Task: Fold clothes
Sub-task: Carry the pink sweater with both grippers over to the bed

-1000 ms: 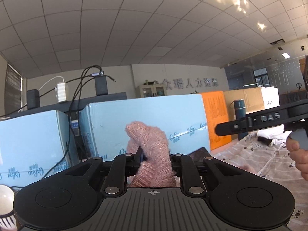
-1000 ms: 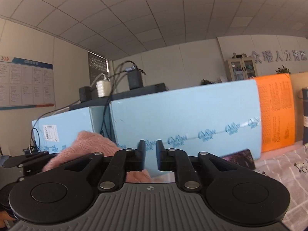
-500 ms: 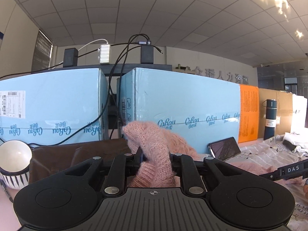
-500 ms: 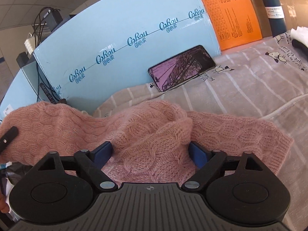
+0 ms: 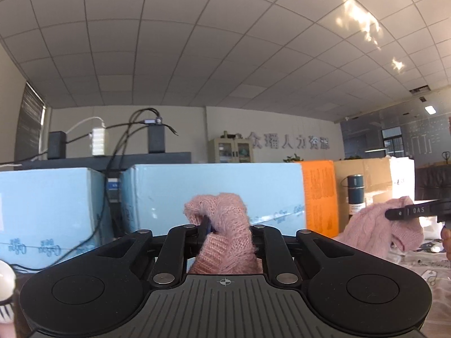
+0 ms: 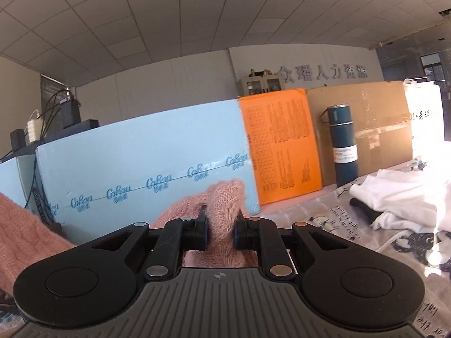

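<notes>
Between the fingers of the left gripper [image 5: 228, 232], a bunched fold of the fuzzy pink knitted sweater [image 5: 225, 225] is clamped and held aloft. Likewise, the right gripper [image 6: 221, 229] is closed on another sweater fold above the patterned tablecloth [image 6: 352, 219].

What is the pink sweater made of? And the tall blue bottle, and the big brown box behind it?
The pink sweater looks like soft knitted wool or a similar yarn: fuzzy, with loops and cable patterns. The blue bottle seems to be painted metal with a matte finish and a paper label, though it could be plastic. The brown box looks like cardboard, dull and creased, with shiny tape across it.
</notes>
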The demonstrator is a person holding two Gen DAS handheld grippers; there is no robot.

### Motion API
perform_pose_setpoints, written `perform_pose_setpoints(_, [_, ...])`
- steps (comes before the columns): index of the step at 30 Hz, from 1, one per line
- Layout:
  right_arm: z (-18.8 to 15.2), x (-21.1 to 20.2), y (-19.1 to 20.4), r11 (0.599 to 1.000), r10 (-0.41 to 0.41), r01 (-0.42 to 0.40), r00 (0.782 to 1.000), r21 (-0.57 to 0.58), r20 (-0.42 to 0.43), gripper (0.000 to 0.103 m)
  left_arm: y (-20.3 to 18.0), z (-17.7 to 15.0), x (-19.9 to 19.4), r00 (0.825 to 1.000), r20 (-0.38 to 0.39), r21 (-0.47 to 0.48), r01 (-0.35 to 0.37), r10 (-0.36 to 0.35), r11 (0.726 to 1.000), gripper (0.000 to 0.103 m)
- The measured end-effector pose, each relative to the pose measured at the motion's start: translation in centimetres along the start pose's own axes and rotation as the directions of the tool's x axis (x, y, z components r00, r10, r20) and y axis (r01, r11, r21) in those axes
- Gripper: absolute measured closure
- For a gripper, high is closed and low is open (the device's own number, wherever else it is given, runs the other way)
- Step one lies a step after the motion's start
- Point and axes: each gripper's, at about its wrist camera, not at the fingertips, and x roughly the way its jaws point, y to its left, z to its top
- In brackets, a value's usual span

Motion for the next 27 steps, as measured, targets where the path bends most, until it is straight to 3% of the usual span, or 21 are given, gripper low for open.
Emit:
perform_pose_setpoints(6, [1.9,-1.4,-6.2,0.989,-0.145,0.143,0.989,0.039,0.034,0.089,-3.5,-2.3,2.6,0.978,-0.141,0.008,0.157,-0.155,0.988,0.089])
perform_pose_setpoints(8, [1.9,-2.2,-7.8,0.988,-0.145,0.144,0.989,0.056,0.010,0.089,-3.7,-3.1,2.0,0.968,-0.177,0.022,0.184,-0.177,0.983,0.089])
perform_pose_setpoints(11, [1.0,-3.6,-9.5,0.990,-0.126,0.128,0.992,0.061,-0.032,0.089,-3.2,-4.0,0.3,0.941,-0.221,-0.047,0.251,-0.255,0.967,0.089])
perform_pose_setpoints(18, [-2.0,-8.0,-11.9,0.979,-0.152,0.157,0.987,0.128,-0.046,0.089,-4.5,-4.9,-5.1,0.828,-0.200,-0.189,0.491,-0.523,0.850,0.089])
perform_pose_setpoints(21, [-2.6,-10.2,-12.9,0.968,-0.166,0.169,0.986,0.186,-0.029,0.089,-4.6,-4.5,-6.6,0.759,-0.193,-0.223,0.583,-0.622,0.781,0.089])
perform_pose_setpoints(25, [-2.9,-13.1,-13.9,0.963,-0.173,0.171,0.985,0.210,-0.006,0.088,-5.2,-4.9,-7.4,0.671,-0.253,-0.282,0.638,-0.697,0.717,0.089])
perform_pose_setpoints(27, [-3.1,-14.1,-14.1,0.967,-0.162,0.162,0.987,0.198,-0.019,0.087,-6.1,-5.9,-7.3,0.624,-0.336,-0.279,0.649,-0.706,0.707,0.089])
